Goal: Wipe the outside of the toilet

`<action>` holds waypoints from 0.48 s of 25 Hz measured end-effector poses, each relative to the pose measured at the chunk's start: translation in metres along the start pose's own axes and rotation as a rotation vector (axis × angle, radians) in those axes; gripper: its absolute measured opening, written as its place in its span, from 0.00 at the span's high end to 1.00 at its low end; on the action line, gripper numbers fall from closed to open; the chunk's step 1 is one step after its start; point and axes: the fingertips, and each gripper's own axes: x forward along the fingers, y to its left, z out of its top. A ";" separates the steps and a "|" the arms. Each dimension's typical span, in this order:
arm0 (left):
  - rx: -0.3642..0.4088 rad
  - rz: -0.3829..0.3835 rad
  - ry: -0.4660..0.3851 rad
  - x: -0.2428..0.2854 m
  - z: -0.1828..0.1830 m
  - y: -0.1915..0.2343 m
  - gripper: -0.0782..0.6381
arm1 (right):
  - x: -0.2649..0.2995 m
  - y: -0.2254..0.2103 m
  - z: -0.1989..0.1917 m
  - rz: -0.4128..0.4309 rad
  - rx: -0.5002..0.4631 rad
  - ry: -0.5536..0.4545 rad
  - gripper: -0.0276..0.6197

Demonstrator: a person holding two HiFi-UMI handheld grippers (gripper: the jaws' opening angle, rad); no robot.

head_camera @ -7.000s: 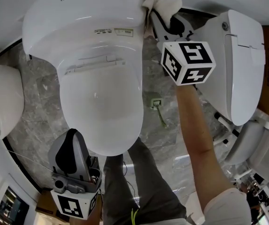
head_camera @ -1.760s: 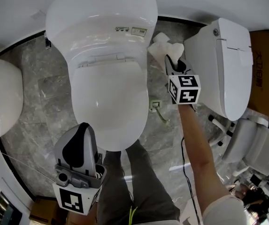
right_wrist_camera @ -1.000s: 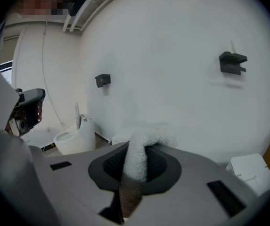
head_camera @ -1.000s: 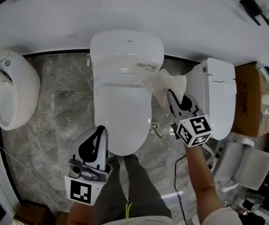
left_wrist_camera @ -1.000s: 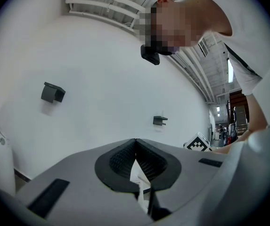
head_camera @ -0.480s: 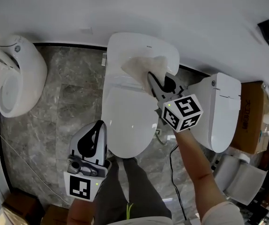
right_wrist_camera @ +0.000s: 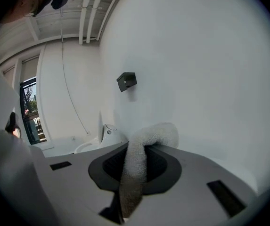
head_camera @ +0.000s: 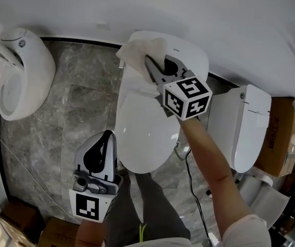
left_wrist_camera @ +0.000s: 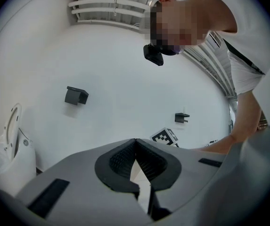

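The white toilet [head_camera: 146,133] stands with its lid down in the middle of the head view, its back against the wall. My right gripper [head_camera: 149,62] is over the rear top of the toilet, shut on a white cloth [head_camera: 138,52] that bunches beyond the jaws. In the right gripper view the cloth [right_wrist_camera: 138,160] is pinched between the jaws and curls over them. My left gripper [head_camera: 105,138] hangs low beside the bowl's front left, shut and empty. The left gripper [left_wrist_camera: 135,143] points up at the wall, with nothing between its jaws.
A second white toilet [head_camera: 18,71] stands at the left and a third [head_camera: 246,130] at the right, with a cardboard box [head_camera: 286,133] beyond it. A cable [head_camera: 189,164] lies on the grey marble floor. The person's legs [head_camera: 147,205] are in front of the bowl.
The right gripper has carried the cloth from the toilet's right side up and leftward onto its rear top. The left gripper has stayed low and shut.
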 end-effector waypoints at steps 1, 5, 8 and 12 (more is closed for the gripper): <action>0.002 0.007 0.003 0.000 -0.001 0.004 0.87 | 0.008 -0.001 0.000 0.005 0.013 -0.003 0.85; 0.001 0.038 0.012 -0.001 -0.008 0.018 0.87 | 0.039 0.003 0.001 0.033 0.034 -0.007 0.85; 0.000 0.057 0.020 -0.002 -0.015 0.022 0.87 | 0.060 0.009 -0.006 0.057 0.027 0.007 0.85; 0.004 0.065 0.034 -0.002 -0.021 0.024 0.87 | 0.081 0.000 -0.022 0.042 0.028 0.031 0.85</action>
